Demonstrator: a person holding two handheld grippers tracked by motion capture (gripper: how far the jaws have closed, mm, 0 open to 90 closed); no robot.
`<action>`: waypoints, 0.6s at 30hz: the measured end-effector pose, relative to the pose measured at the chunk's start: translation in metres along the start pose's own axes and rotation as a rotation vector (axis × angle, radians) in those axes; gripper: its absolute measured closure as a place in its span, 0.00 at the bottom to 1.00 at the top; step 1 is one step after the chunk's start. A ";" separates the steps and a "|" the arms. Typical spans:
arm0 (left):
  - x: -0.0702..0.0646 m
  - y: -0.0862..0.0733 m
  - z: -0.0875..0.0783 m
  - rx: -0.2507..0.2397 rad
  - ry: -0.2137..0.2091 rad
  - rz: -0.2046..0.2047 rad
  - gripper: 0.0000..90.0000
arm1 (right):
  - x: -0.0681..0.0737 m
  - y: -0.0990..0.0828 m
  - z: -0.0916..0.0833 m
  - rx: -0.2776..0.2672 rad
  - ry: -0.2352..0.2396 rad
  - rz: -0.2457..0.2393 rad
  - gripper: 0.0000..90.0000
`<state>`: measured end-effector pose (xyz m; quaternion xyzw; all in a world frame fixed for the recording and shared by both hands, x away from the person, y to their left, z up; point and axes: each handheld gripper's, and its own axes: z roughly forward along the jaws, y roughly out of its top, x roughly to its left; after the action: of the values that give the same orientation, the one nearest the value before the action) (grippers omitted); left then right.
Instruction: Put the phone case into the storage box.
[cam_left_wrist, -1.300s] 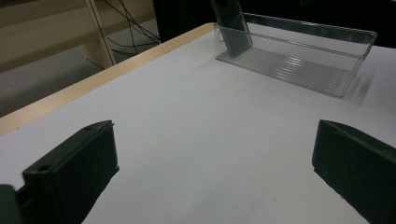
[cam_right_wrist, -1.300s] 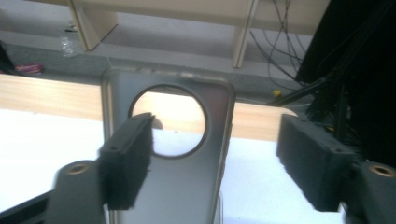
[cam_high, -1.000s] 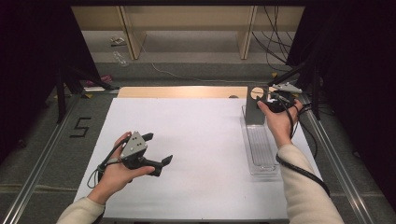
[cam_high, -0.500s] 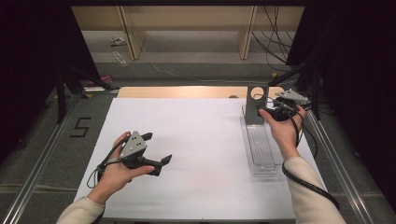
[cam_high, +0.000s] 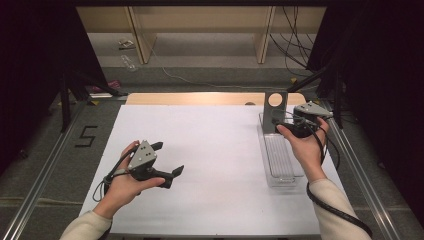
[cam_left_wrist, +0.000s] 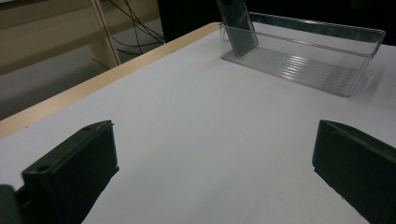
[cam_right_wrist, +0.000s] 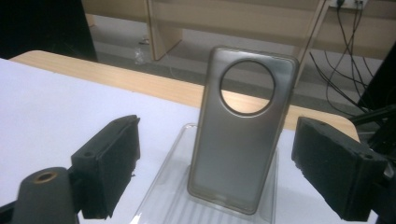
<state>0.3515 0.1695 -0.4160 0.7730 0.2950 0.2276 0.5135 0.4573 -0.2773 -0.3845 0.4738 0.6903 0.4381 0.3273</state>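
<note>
Both grippers stand with their jaws apart and nothing between them. In the high view, the left gripper (cam_high: 167, 159) rests in the person's left hand (cam_high: 125, 182) low over the near-left part of the white table (cam_high: 210, 150), with bare white surface all around it and its cable looping back by the wrist. From its own view, the wide-spread jaws frame an open stretch of table, and well beyond them lies the clear plastic tray (cam_left_wrist: 355, 51) with the phone case (cam_left_wrist: 238, 23) propped at its far end.

On the far right of the table, the right gripper (cam_high: 287, 122) is held in the right hand (cam_high: 305, 147) at the far end of the clear plastic tray (cam_high: 287, 175), just beside the grey phone case (cam_high: 275, 111). That case stands upright in the tray, tilted back a little, its round camera cut-out near the top. In the right gripper view the case (cam_right_wrist: 238, 149) stands beyond the gripper's two black jaws, framed between them, apart from both pads, with its foot on the ribbed tray floor (cam_right_wrist: 173, 205); nothing lies between the jaws and the case.

Behind the tray runs the wooden edge (cam_high: 200, 98) of the table, and past it a floor with light wooden shelf uprights (cam_high: 262, 30) and loose cables (cam_high: 295, 40). A taped mark shaped like a 5 (cam_high: 86, 136) sits on the floor to the left of the table.
</note>
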 end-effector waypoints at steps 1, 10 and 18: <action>0.000 0.000 0.000 -0.001 -0.001 -0.001 0.00 | 0.001 0.000 -0.001 -0.002 0.010 -0.004 0.18; 0.000 0.000 0.000 0.000 -0.002 -0.002 0.00 | 0.005 -0.007 -0.015 -0.024 0.071 -0.004 0.18; 0.000 0.000 0.000 0.003 -0.001 -0.001 0.00 | 0.012 -0.015 -0.025 -0.030 0.119 -0.013 0.18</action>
<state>0.3510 0.1696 -0.4163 0.7737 0.2952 0.2265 0.5128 0.4263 -0.2761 -0.3884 0.4374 0.7050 0.4737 0.2954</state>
